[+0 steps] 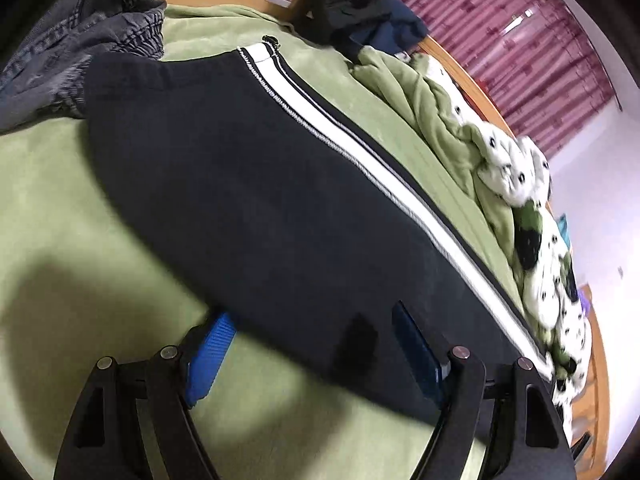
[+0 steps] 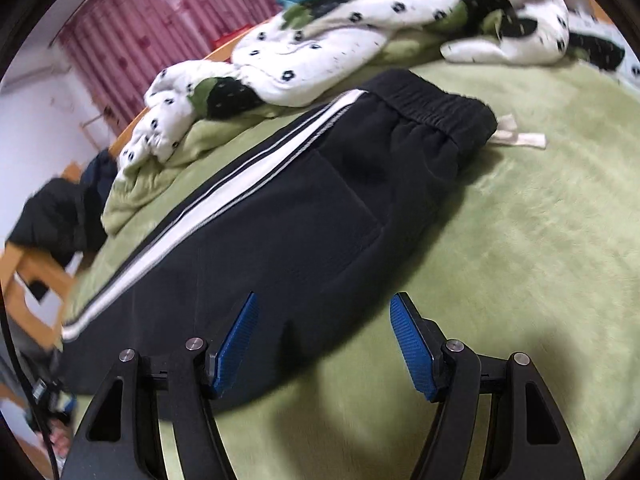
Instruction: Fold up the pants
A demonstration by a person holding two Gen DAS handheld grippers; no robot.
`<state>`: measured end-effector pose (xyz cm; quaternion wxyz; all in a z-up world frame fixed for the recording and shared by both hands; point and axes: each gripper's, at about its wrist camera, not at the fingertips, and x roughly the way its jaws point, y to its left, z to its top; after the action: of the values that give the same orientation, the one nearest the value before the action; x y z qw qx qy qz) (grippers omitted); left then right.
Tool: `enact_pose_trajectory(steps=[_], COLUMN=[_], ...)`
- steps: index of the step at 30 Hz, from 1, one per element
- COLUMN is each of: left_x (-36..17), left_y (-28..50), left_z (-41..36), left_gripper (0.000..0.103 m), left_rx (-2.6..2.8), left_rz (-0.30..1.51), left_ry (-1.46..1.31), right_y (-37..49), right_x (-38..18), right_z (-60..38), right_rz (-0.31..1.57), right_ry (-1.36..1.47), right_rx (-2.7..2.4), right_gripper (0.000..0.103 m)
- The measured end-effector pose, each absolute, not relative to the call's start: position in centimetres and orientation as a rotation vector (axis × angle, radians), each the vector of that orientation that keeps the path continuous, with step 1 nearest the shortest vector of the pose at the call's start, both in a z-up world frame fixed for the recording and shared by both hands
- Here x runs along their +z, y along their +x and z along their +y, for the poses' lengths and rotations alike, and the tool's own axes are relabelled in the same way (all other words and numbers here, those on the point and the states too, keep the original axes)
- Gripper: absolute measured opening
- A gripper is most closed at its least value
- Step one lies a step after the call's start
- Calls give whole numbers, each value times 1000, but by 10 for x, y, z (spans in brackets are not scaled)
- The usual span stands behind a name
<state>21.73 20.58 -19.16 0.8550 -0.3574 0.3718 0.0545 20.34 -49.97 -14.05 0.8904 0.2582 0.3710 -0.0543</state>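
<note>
Black pants [image 1: 248,184] with a white side stripe [image 1: 360,152] lie flat and lengthwise on a green blanket [image 1: 80,248]. In the left wrist view my left gripper [image 1: 314,314] is open at the pants' near edge. The tip of its left pad [image 1: 208,360] is tucked under the hem line, and its right pad [image 1: 416,356] is over the cloth. The right wrist view shows the pants [image 2: 288,216] with the elastic waistband [image 2: 432,108] and a white drawstring [image 2: 520,138] far right. My right gripper [image 2: 324,320] is open over the near edge of the seat, touching nothing.
Grey jeans [image 1: 80,40] and dark clothes [image 1: 352,0] lie at the far end. A rumpled white spotted quilt [image 2: 320,40] runs along the far side of the pants. A wooden bed frame [image 2: 28,280] and pink curtains [image 2: 140,20] lie beyond.
</note>
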Motion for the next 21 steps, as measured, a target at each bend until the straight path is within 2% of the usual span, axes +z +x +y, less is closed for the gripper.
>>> enact_pose_trajectory(steps=[1,3,4,5,7,8,9,12,15,21], left_x=[-192,-192,-193,-194,-199,-200,-199,-187,-168,-144], left_y=[226,238,245,248,254,255,254,248,233,179], left_z=[206,206,207,209,213,216,216,212,208,197], left_gripper=[76,69,56,39,26,20,18,12,11,11], left_rx=[120,148,180,199,238,239,242,227,194,107], left_rz=[785,783,788,791,785,781,776,766,756,794], left_ry=[-748,-729,-713,-705,-710,-717,-714,-652,-594,-568], right_y=[212,232,242,250,260,266,270,261,241,202], right_x=[-142,-148,-152,-156,-157,-156,-154,-137,-118,-99], right_z=[-500,-500,-499,-500,-502,-503,-503,-500,-510,-524], right_rz=[780,803,816,823,805,806,797,715,650,685], right_ry=[541,526,512,505,515,510,507,477,544,514], right_rx=[-117,-128,-146,-159,-169,-167,-160,-162,-104,-107], right_gripper=[65,54,50,43,38,27,20,14,11,11])
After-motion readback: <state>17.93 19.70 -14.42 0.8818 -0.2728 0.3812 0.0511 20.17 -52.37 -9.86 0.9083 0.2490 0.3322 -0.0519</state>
